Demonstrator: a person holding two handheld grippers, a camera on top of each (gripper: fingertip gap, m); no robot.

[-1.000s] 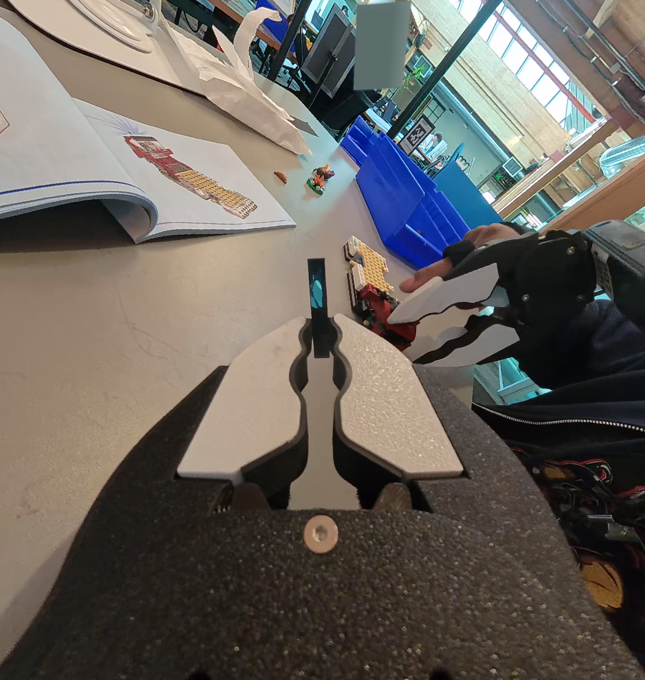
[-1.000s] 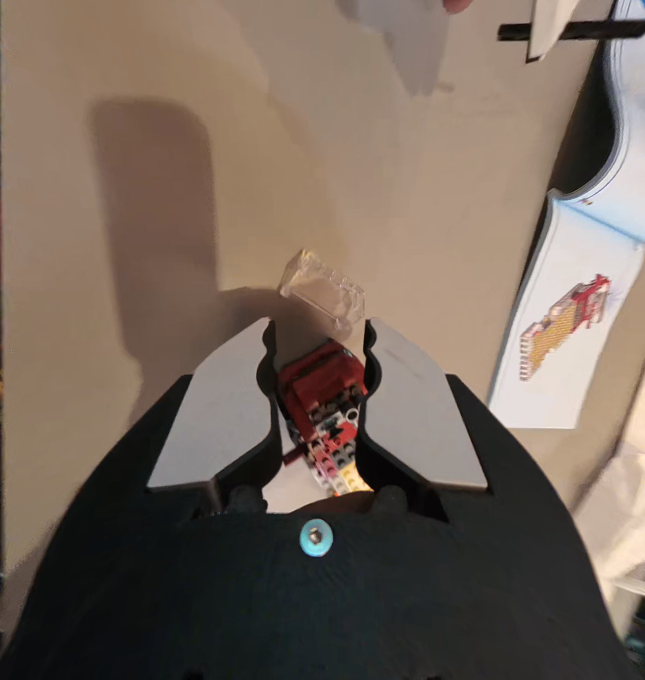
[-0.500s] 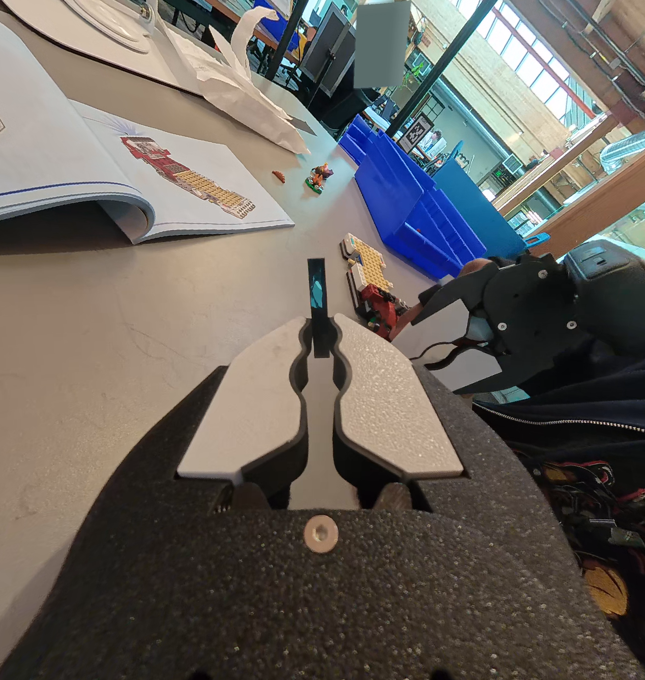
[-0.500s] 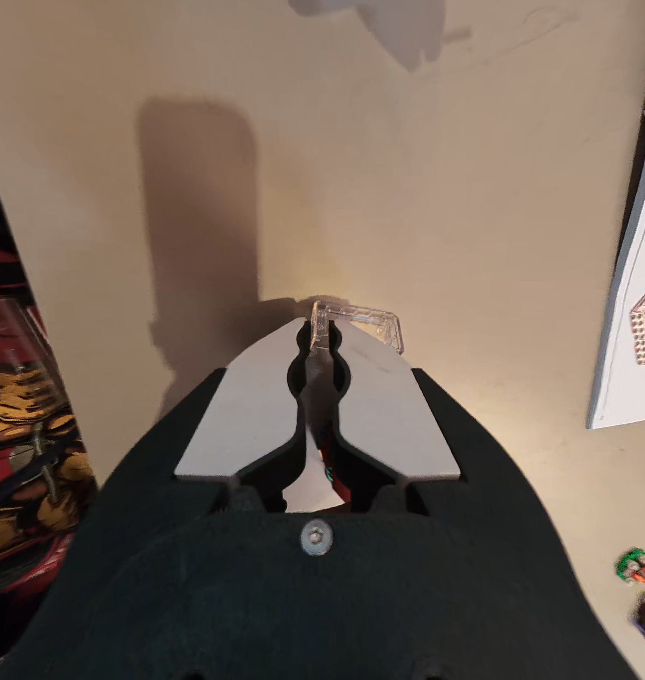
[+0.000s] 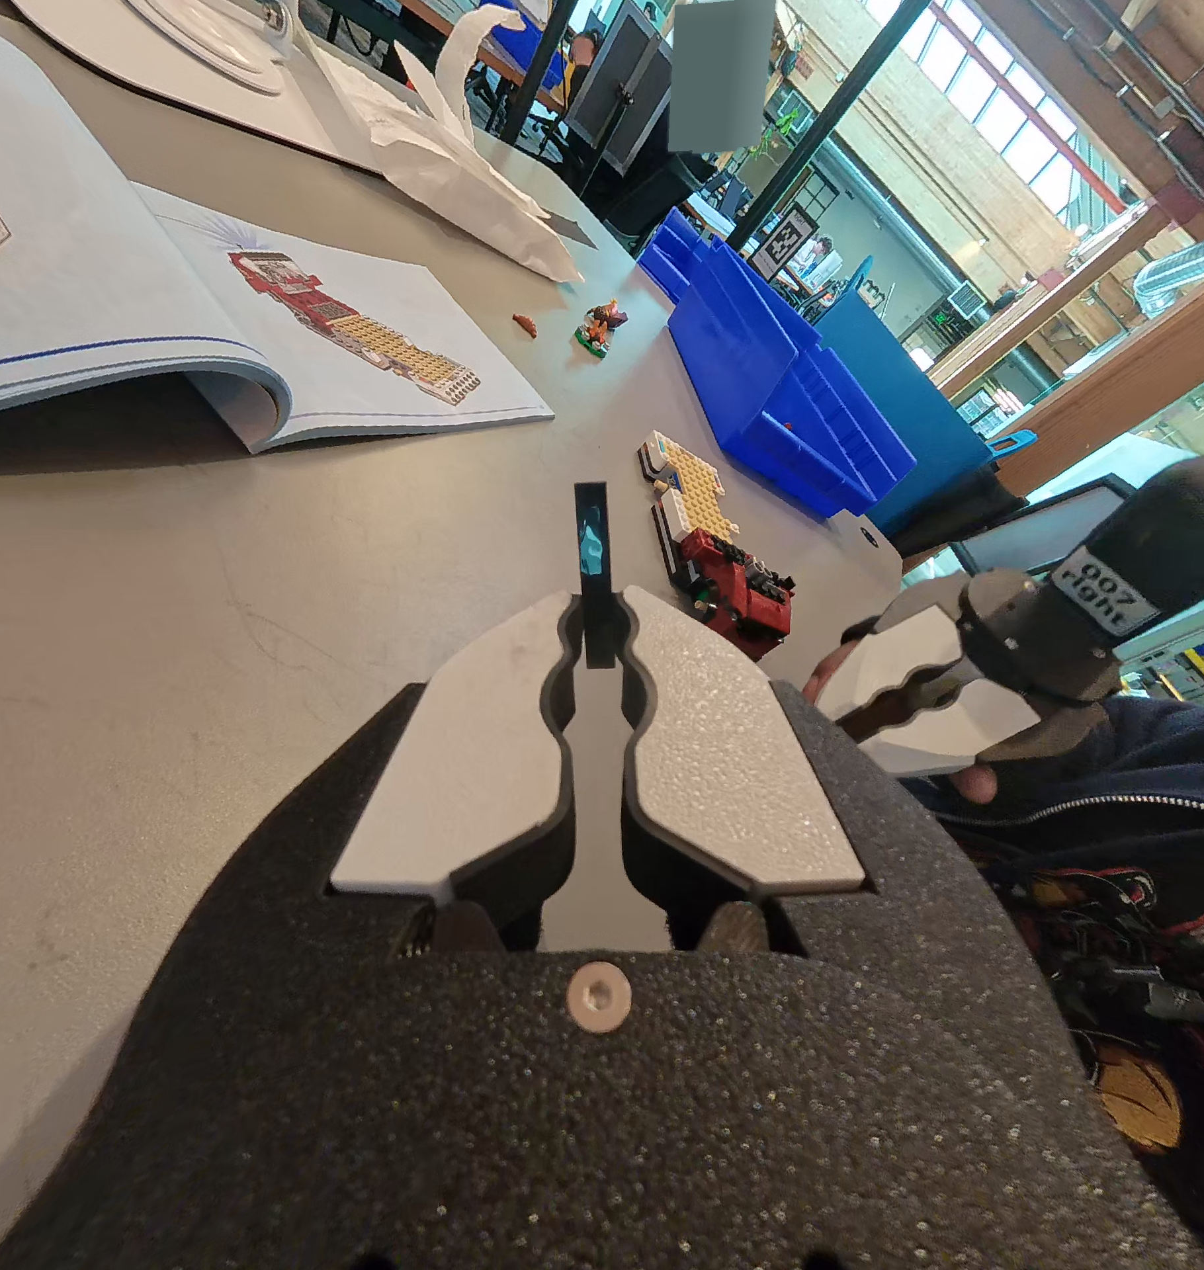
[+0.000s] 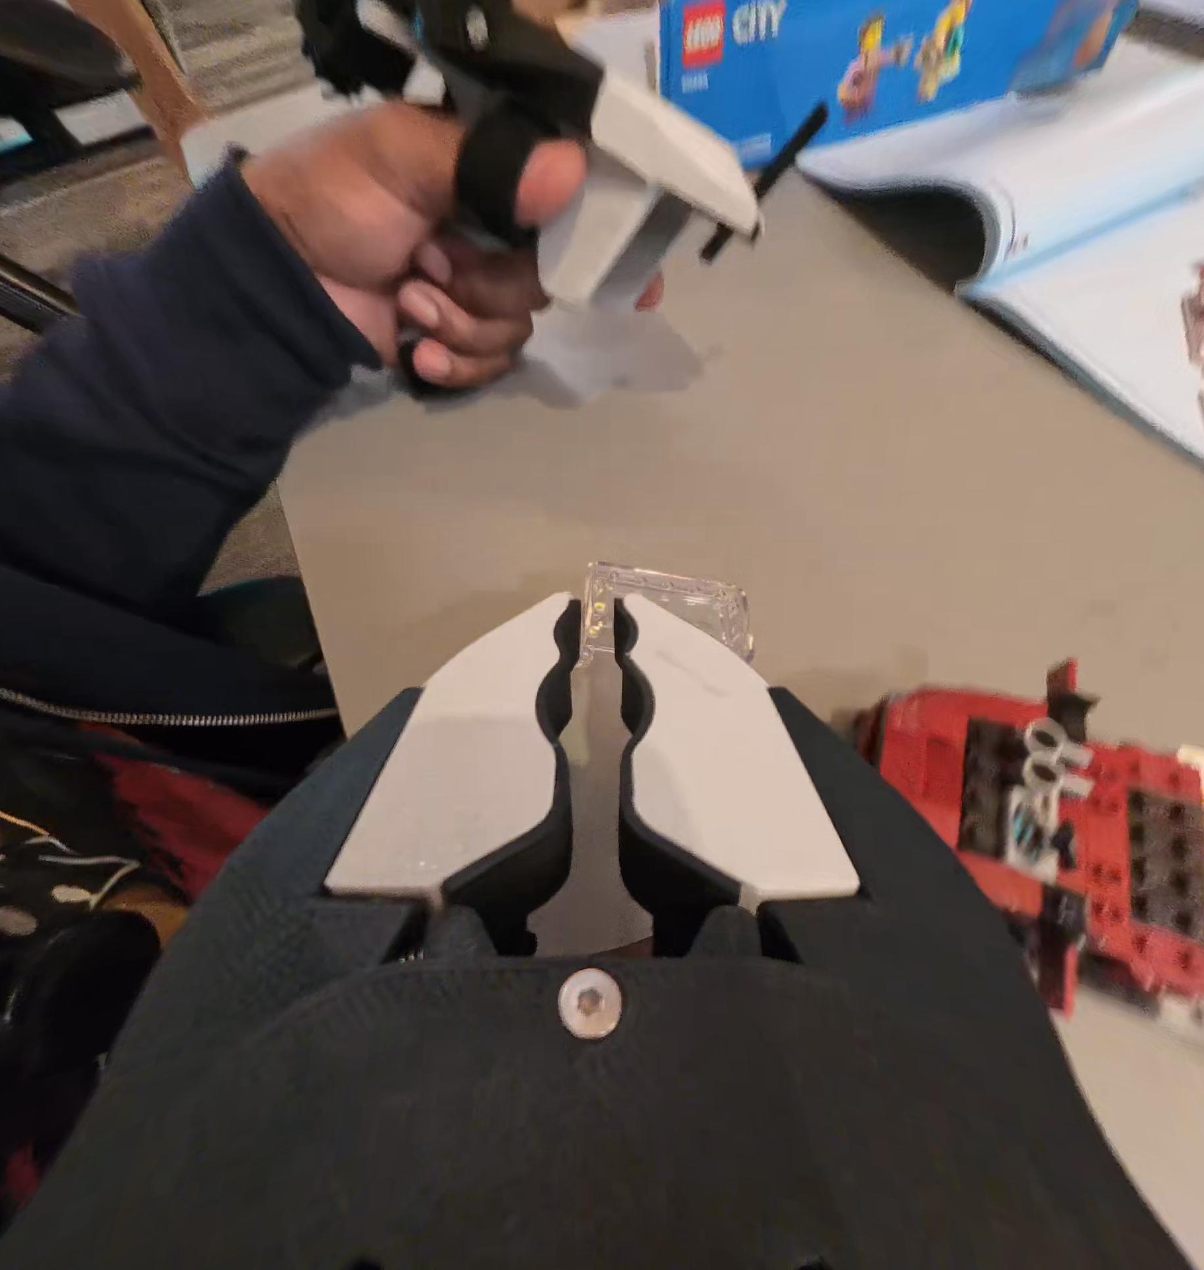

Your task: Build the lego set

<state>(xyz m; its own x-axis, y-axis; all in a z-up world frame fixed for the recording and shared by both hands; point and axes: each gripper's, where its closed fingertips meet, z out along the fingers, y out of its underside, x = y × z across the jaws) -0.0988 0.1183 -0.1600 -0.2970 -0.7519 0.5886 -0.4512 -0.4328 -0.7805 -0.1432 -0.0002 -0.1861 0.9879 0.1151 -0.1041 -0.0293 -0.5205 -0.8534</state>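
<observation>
Left gripper [image 5: 596, 605] clenched on a thin black flat strip with a teal patch [image 5: 591, 550], upright over the grey table [image 5: 242, 653]. Right gripper [image 6: 599, 608] pinches a clear plastic windscreen-shaped brick [image 6: 682, 605] by one edge: thin hold, so keep the squeeze steady and avoid twisting. Red brick vehicle model [image 5: 737, 591] lies near, beyond it an open instruction booklet [image 5: 352, 330]. Right view is motion-blurred; the pads' contact faces are hidden.

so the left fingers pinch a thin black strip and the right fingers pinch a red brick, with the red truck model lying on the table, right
Not quite: the right gripper pinches a clear transparent piece, not a red brick, as the right wrist view shows. The rest stands: the left gripper pinches the thin black strip, and the red truck model lies on the table.
</observation>
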